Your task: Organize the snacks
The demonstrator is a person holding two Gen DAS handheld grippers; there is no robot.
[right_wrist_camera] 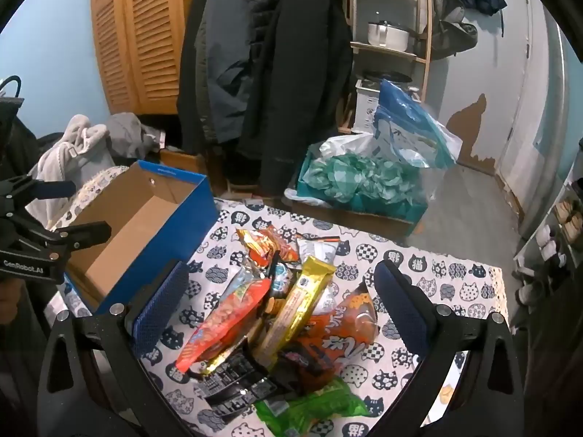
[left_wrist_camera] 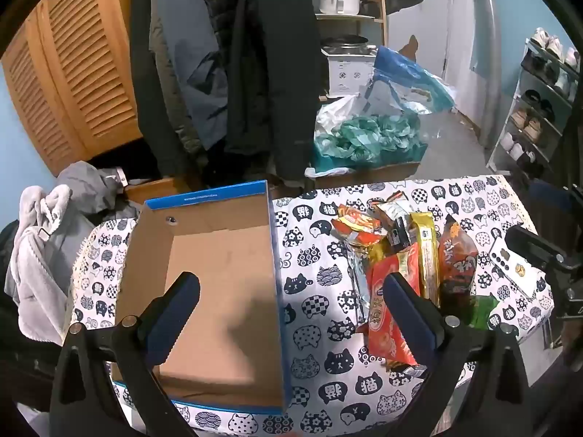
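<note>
Room: hallway with louvred wooden doors [right_wrist_camera: 138,36], dark coats [right_wrist_camera: 269,73] hanging, a shoe rack [left_wrist_camera: 535,109] at the right.
Worktop: cloth [left_wrist_camera: 317,284] printed with cat heads in navy on white, flat and matt.
Box [left_wrist_camera: 218,284]: open cardboard shoebox, blue outside, plain brown inside, empty; its long axis runs away from the left camera. It stands on the left part of the worktop.
Snacks [right_wrist_camera: 277,313]: a loose heap of glossy, crinkled foil packets just right of the box (red, orange, green, black). A long gold bar [right_wrist_camera: 302,309] lies on top, slanting up and to the right in the right view.
Left claw [left_wrist_camera: 291,291]: released, spread wide, hanging over the box's right wall, gripping nothing.
Right claw [right_wrist_camera: 280,291]: released, spread wide above the heap, gripping nothing.
Phone [left_wrist_camera: 513,266]: white, flat on the cloth, right of the heap.
</note>
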